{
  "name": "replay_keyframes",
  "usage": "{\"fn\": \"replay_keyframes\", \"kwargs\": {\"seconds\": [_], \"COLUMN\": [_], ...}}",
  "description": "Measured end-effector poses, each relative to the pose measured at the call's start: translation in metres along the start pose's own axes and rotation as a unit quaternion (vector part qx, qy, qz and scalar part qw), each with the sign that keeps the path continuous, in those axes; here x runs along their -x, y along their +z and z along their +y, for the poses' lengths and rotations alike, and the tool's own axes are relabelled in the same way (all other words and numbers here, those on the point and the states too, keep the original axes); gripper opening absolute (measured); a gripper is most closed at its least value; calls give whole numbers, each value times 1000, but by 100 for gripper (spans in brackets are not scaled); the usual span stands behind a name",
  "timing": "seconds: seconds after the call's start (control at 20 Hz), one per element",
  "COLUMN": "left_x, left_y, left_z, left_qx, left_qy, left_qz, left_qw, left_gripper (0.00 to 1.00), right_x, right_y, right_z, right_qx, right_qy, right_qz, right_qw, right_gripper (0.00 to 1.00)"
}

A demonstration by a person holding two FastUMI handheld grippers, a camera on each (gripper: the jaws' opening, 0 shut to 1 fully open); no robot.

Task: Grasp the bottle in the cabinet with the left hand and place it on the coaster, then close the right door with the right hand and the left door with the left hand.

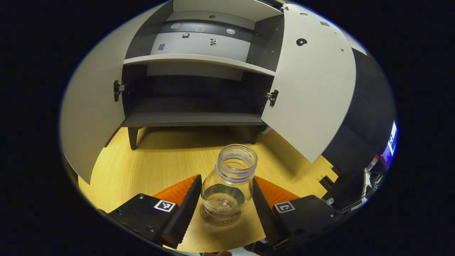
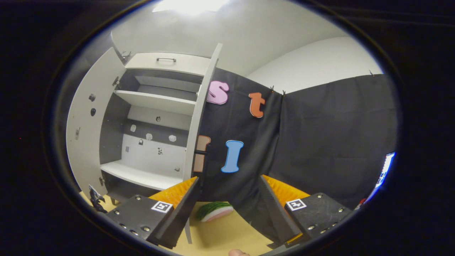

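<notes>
- The bottle (image 1: 229, 185), clear, empty and uncapped, stands on the coaster (image 1: 220, 217) on the table (image 1: 160, 160).
- Likely light, rigid, slippery; hold its wider body.
- Left tool (image 1: 225, 199) brackets it; contact unclear.
- Right tool (image 2: 227, 206) gapes empty.

A clear, capless bottle (image 1: 229, 185) stands upright on a round coaster (image 1: 220, 217) on the wooden table, in front of the cabinet (image 1: 199, 89). Both cabinet doors, left (image 1: 90, 117) and right (image 1: 312, 85), stand open.

Right gripper (image 2: 227, 209) gapes before the open cabinet (image 2: 149, 121), watermelon slice (image 2: 215, 211) between its fingers
</notes>
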State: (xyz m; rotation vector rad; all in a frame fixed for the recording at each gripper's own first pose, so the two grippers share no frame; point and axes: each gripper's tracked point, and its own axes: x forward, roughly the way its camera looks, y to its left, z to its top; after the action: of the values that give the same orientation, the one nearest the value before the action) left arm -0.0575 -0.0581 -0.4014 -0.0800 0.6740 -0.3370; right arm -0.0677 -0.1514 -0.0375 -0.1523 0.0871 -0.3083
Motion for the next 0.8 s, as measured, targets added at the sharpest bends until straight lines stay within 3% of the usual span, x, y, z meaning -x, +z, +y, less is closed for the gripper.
{"fn": "replay_keyframes", "kwargs": {"seconds": [0.2,0.4,0.65,0.8], "left_x": [2,13,46,75], "left_y": [12,35,100,155], "left_z": [-6,-18,-32,-34], "left_qx": [-7,-18,-18,-17], "left_qy": [-10,-21,-18,2], "left_qz": [-6,-26,-89,-133], "left_qw": [1000,999,996,991], "left_gripper": [92,93,93,92], "right_x": [-2,-2,-6,-13], "right_y": [-5,-9,-11,-9], "right_z": [-2,-3,-2,1], "right_qx": [-9,-10,-13,-15], "right_qy": [-5,-7,-5,0], "right_qz": [7,9,9,6], "right_qw": [1000,1000,1000,1000], "right_gripper": [97,100,100,100]}}
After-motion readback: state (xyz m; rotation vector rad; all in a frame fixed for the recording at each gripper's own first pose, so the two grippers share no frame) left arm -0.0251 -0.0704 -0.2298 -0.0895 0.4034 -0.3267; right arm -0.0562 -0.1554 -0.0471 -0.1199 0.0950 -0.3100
